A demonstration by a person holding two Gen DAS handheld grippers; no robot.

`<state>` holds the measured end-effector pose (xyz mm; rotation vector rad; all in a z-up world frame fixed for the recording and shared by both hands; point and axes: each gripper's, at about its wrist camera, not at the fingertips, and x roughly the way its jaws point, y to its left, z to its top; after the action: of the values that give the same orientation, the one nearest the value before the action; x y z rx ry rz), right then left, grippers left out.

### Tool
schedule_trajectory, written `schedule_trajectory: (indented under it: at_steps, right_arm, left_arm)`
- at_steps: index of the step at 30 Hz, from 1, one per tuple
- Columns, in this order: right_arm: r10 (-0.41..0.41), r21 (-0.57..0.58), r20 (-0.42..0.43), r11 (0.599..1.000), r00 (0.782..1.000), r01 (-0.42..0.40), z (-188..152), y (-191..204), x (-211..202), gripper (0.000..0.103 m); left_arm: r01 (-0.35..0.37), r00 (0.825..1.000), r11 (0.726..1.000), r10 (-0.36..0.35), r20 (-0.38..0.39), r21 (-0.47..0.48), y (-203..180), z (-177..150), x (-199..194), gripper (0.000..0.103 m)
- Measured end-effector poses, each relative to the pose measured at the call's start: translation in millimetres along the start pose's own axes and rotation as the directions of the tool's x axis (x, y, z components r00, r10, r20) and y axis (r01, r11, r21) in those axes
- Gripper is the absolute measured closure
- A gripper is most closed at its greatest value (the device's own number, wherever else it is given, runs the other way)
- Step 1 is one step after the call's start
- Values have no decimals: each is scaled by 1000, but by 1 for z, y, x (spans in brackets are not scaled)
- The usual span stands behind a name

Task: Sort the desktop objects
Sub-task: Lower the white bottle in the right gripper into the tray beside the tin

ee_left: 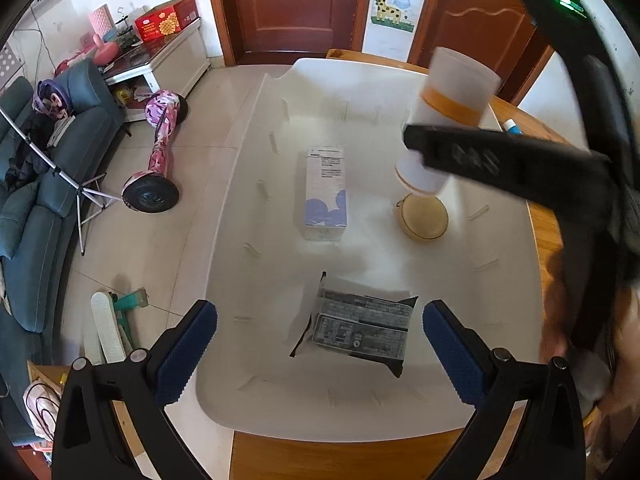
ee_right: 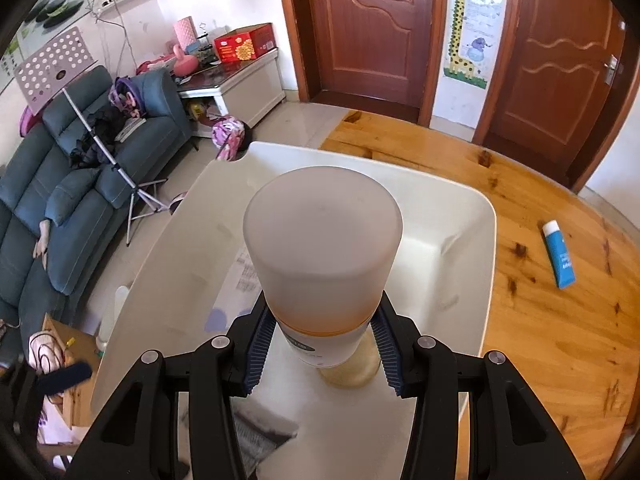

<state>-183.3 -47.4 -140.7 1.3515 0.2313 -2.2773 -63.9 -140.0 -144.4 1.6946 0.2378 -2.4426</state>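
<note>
A: What is the right hand-held gripper (ee_right: 322, 350) carrying?

B: It is clamping a white bottle (ee_right: 322, 248) with a frosted cap and an orange band; the blue pads are pressing on both sides of the body just under the band. The bottle is hanging tilted in the air over a large white bin (ee_right: 486, 216), cap end towards the camera.

A: And the left hand-held gripper (ee_left: 320, 344)?

B: Its jaws are standing wide apart with nothing between them, hovering above the near end of the same bin.

A: What is lying in the bin?

B: A tall white carton (ee_left: 324, 194) with blue shapes is lying flat near the middle. A dark foil packet (ee_left: 362, 326), label side up, is lying closer to the left gripper. A round yellowish case (ee_left: 424, 220) is sitting right of the carton, just below the raised bottle.

A: Anything outside the bin?

B: A blue tube (ee_right: 559, 254) with a white cap is lying on the wooden surface (ee_right: 540, 320), to the bin's right and well apart from it. Beyond are a blue sofa (ee_right: 60, 200) and a pink hoverboard (ee_left: 154, 152) on the floor.
</note>
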Motion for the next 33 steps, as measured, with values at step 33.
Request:
schedule_trajectory:
  at_steps: [33]
  right_arm:
    - [-170, 28, -35, 985, 985, 171, -1, 2, 36, 49]
  left_arm:
    - [34, 999, 999, -34, 9, 8, -11, 6, 7, 0]
